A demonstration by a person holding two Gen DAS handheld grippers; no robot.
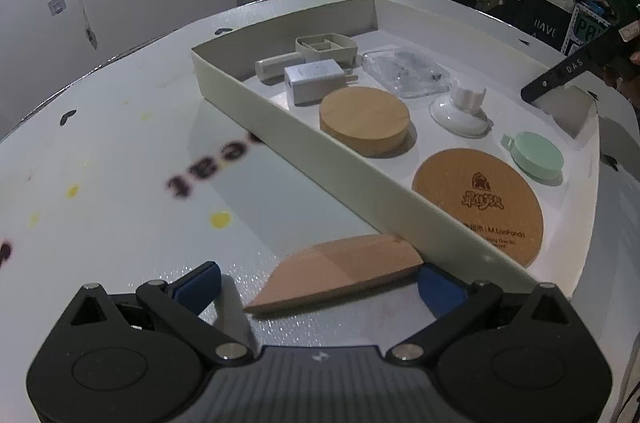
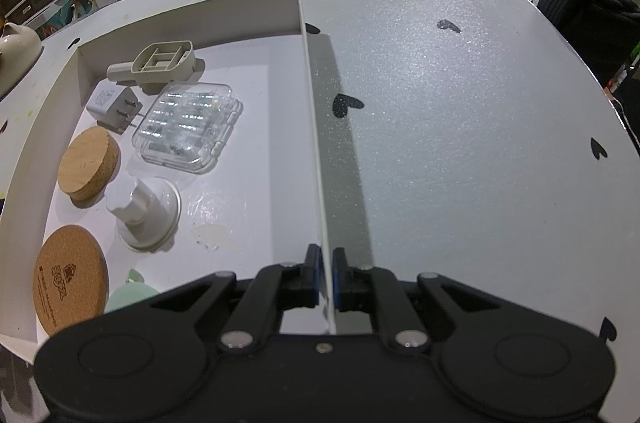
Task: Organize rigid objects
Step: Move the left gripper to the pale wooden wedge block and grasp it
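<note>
While the left gripper (image 1: 320,283) stands spread, a flat, pointed, leaf-shaped wooden piece (image 1: 332,273) lies on the tabletop (image 1: 120,151) between its blue pads, at the tray (image 1: 280,119) wall's foot. At two o'clock sits a printed cork coaster (image 1: 478,207); beyond it a mint lid (image 1: 536,155) and wooden disc (image 1: 364,119). The right gripper (image 2: 326,277) is pinching the tray's thin wall.

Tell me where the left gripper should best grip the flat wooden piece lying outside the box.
Probably across the wooden piece at its wide middle, coming from above. It lies flat on the table, tapering to points, between the open left gripper's fingers.
</note>
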